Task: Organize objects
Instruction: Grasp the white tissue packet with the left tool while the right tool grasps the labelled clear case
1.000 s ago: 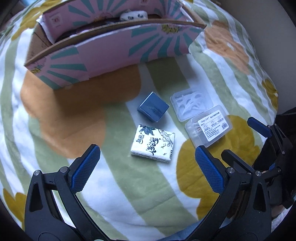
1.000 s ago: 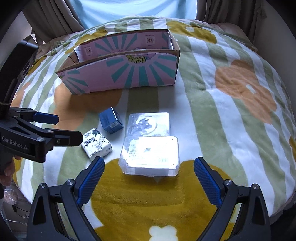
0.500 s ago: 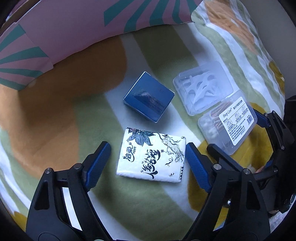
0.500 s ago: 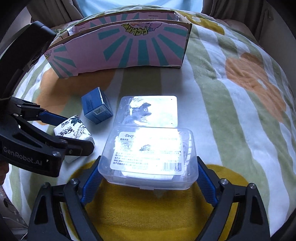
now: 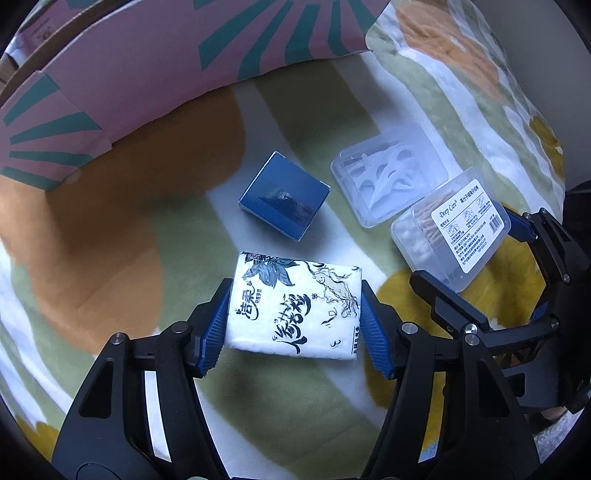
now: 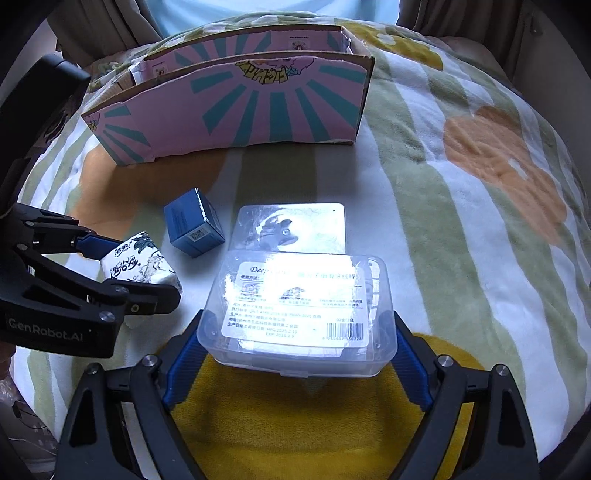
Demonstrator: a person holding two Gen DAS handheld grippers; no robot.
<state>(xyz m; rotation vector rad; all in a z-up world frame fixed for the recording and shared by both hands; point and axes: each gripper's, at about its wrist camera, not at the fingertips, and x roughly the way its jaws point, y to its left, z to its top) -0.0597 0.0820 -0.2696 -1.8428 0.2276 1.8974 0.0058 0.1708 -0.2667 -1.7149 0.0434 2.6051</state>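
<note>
My left gripper (image 5: 295, 325) is shut on a white tissue pack (image 5: 295, 306) with black ink drawings, its pads against both sides; the pack also shows in the right wrist view (image 6: 138, 264). My right gripper (image 6: 297, 363) is shut on a clear plastic box with a white label (image 6: 301, 310), also seen in the left wrist view (image 5: 448, 227). A small blue box (image 5: 284, 195) lies just beyond the tissue pack. A flat clear case of white floss picks (image 5: 388, 173) lies beside it. The pink and teal cardboard box (image 6: 236, 110) stands open behind them.
Everything lies on a soft blanket (image 6: 461, 206) with green stripes and orange and yellow flowers. Curtains (image 6: 110, 26) hang behind the cardboard box. The left gripper's black body (image 6: 66, 295) fills the left side of the right wrist view.
Both grippers moved down and forward, then closed. The left one now clasps the tissue pack and the right one clasps the clear labelled box.
</note>
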